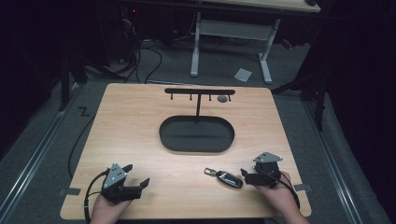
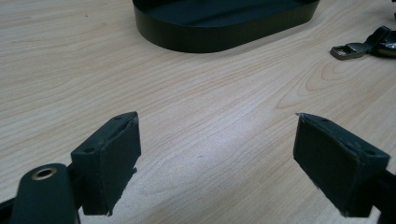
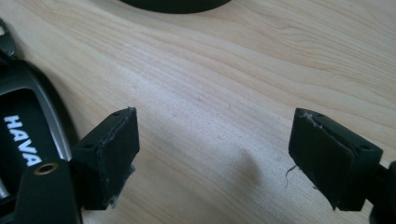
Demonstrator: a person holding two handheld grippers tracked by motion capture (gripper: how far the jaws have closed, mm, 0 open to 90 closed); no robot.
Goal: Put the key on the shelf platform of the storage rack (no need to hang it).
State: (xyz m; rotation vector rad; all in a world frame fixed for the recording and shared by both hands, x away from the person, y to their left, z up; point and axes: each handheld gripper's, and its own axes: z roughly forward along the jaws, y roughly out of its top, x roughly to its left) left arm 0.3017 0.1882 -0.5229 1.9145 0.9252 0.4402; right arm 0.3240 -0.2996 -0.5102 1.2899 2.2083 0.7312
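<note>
Pale wood table (image 1: 140,126) — dark room, grey carpet (image 1: 42,135)

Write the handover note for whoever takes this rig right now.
Left gripper: open, holding nothing, resting near the table's near-left edge.
Right gripper: open, holding nothing; its fingers sit just beside the car key fob.
Fob lies flat on the table, its metal clip pointing left, in front of the black oval tray with its hook stand.
Done: nothing grasped yet. Left: probably pick up the fob and move it to the tray or a hook.
</note>
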